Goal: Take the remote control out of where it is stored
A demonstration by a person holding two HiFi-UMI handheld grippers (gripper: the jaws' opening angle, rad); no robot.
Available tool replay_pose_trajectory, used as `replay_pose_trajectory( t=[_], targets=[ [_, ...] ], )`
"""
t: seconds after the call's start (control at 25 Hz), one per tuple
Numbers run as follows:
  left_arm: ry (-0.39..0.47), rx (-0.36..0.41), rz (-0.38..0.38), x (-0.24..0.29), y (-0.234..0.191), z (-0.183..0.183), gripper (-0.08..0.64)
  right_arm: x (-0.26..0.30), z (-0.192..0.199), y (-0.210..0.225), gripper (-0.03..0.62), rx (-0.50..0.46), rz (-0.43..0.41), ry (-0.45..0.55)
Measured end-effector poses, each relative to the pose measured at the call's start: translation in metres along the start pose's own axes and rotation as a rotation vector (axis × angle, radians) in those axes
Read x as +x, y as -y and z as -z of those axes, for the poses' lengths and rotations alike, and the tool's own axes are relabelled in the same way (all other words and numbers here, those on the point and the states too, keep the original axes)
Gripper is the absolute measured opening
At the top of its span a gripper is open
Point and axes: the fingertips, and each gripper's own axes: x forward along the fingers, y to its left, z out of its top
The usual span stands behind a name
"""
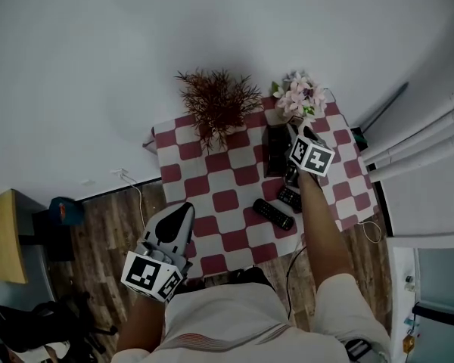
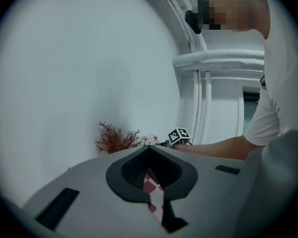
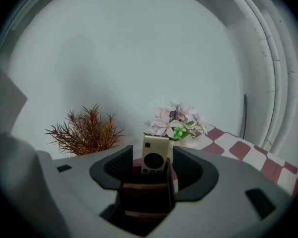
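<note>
Your right tool (image 3: 154,153) is wide open at the dark wooden holder (image 3: 145,196). One jaw is on each side of the holder and neither presses on anything. The cream remote control (image 3: 155,155) stands upright in the holder, its top end clear of the rim and its round black dial facing you.

Pink flowers (image 3: 176,123) sit just behind the holder, and a red-brown plant (image 3: 84,133) is behind it to the left. Two black remotes (image 1: 273,214) lie flat on the checked worktop (image 1: 212,180), on your side of the holder and near it.

Your left tool (image 2: 150,150) is well apart from the holder, to its left and closer to you. Its jaw tips are together and it carries nothing; only checked cloth shows through the slit below the tips.
</note>
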Motion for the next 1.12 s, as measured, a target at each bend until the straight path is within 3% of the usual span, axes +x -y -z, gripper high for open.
replay_pose_trajectory(
  t=[0.28,0.44,0.56,0.84,1.12],
  targets=[
    [-0.004,-0.013,-0.028,-0.001,-0.011,0.003,0.009,0.028,0.017,0.008,0.235,0.034,0.015,-0.100],
    [-0.003,-0.016,-0.033,-0.003,-0.014,0.004,0.009,0.029,0.017,0.008,0.224,0.002,0.033,-0.097],
    [-0.002,-0.020,-0.034,-0.006,-0.017,0.005,0.009,0.022,0.010,0.003,0.189,-0.051,0.041,-0.053],
    [0.009,-0.020,-0.026,-0.017,-0.017,0.002,0.009,-0.005,-0.018,-0.017,0.187,-0.125,-0.004,0.075],
    [0.043,-0.020,0.007,-0.026,-0.014,-0.004,0.009,-0.081,-0.058,-0.063,0.187,-0.147,-0.153,0.203]
  ],
)
